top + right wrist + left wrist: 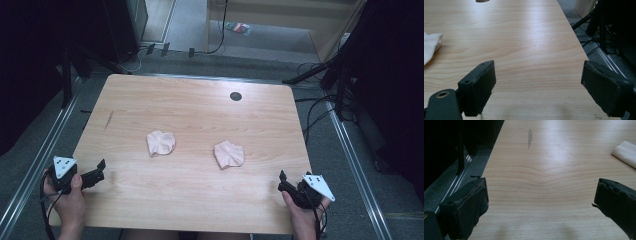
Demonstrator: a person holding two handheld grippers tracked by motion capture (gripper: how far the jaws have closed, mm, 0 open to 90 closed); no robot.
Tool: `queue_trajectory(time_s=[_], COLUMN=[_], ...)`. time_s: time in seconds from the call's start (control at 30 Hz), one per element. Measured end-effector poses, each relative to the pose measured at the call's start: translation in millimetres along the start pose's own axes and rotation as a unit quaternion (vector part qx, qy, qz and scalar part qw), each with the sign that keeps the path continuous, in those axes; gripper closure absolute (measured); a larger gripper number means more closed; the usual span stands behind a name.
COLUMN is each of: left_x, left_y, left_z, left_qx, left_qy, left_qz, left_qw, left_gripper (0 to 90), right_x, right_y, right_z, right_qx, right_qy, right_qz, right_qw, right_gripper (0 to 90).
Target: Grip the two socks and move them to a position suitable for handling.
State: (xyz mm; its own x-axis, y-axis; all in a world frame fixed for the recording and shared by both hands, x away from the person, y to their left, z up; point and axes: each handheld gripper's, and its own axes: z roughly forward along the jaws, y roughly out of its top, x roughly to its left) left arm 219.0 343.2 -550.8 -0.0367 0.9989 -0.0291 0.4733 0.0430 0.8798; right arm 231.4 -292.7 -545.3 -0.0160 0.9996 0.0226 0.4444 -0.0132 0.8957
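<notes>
2 crumpled pale pink cloths on the light wooden table (195, 200): left cloth (160, 143) left of the table's middle, right cloth (229, 153) just right of it, well apart. Left gripper (100, 169) at the near left corner, right gripper (281, 181) at the near right edge, both wide open, holding nothing. Likely light, soft, floppy; best pinched at a raised fold. Bare wood all around, table edges close beside both grippers.

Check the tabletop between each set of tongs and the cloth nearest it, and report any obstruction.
Nothing visible stands in the way. Bare wood lies between the left tongs and the left cloth, and between the right tongs and the right cloth. Both tongs are open and empty.
</notes>
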Motion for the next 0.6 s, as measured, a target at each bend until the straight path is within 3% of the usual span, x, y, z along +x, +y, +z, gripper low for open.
queue_trajectory(time_s=[0.1, 0.2, 0.23, 0.43, 0.6], left_x=[2.9, 0.3, -2.3, -4.2, -5.6], left_y=[0.8, 0.8, 1.6, 3.5, 3.6], left_z=[1.3, 1.2, 3.0, 6.9, 7.3], left_qx=[-0.002, -0.003, 0.006, 0.02, 0.021], left_qy=[0.009, 0.015, 0.012, 0.003, 0.002], left_qz=[-0.016, -0.006, 0.011, 0.017, 0.021], left_qw=[0.9998, 0.9999, 0.9999, 0.9996, 0.9996], left_gripper=[0.0, 0.0, 0.0, 0.0, 0.0], right_x=[-0.9, -1.7, -2.0, -0.7, 2.6], right_y=[0.8, 1.5, 2.1, 3.3, 5.9], right_z=[-0.1, 0.2, 0.5, 0.7, -2.6], right_qx=[0.001, 0.005, 0.007, 0.005, -0.003], right_qy=[0.002, 0.003, 0.005, -0.013, -0.013], right_qz=[0.006, 0.012, 0.014, 0.012, 0.011], right_qw=[1.0, 0.9999, 0.9999, 0.9998, 0.9999], right_gripper=[12.5, 12.7, 13.0, 17.8, 21.3])
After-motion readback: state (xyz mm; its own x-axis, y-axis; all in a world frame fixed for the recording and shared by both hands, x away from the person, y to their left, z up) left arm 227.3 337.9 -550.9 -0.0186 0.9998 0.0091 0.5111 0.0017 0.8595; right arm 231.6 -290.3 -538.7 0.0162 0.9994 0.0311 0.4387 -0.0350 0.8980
